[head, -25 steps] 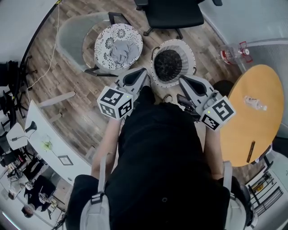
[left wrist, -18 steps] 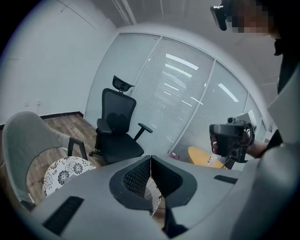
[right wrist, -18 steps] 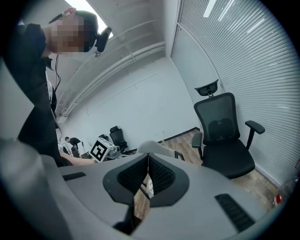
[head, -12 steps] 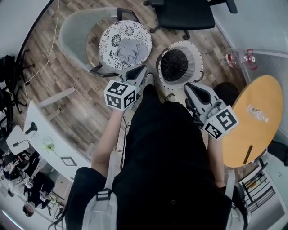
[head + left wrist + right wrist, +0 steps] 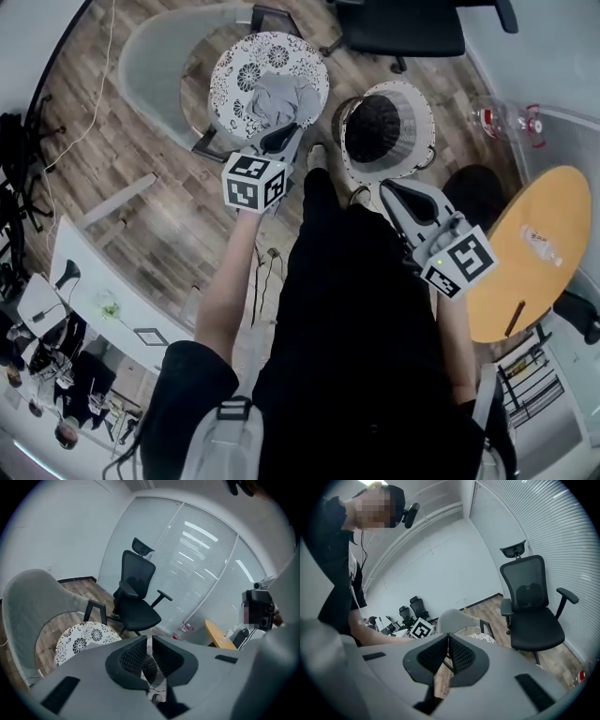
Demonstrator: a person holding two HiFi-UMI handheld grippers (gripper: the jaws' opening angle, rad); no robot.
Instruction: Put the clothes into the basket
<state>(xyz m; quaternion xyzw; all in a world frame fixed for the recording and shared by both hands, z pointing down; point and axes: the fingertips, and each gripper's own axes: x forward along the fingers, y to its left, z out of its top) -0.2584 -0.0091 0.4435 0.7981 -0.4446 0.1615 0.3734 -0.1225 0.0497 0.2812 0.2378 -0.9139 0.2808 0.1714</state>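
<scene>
A grey garment (image 5: 281, 94) lies crumpled on the black-and-white patterned seat cushion (image 5: 234, 80) of a grey shell chair (image 5: 155, 61). To its right on the floor stands the round white basket (image 5: 417, 112), dark inside. My left gripper (image 5: 288, 134) is shut with nothing in it, its tips at the near edge of the cushion just below the garment. My right gripper (image 5: 389, 190) is also shut and empty, below the basket's near rim. In the left gripper view the closed jaws (image 5: 149, 644) point past the cushion (image 5: 79, 639).
A black office chair (image 5: 403, 23) stands behind the basket. A round wooden table (image 5: 525, 253) with a bottle (image 5: 541, 240) is at the right. A plastic bottle (image 5: 506, 117) lies on the floor. A white desk (image 5: 94, 281) and cables run along the left.
My left gripper has moved forward and down toward the garment on the cushion. My right gripper has followed a shorter way toward the basket. Both stay shut.
</scene>
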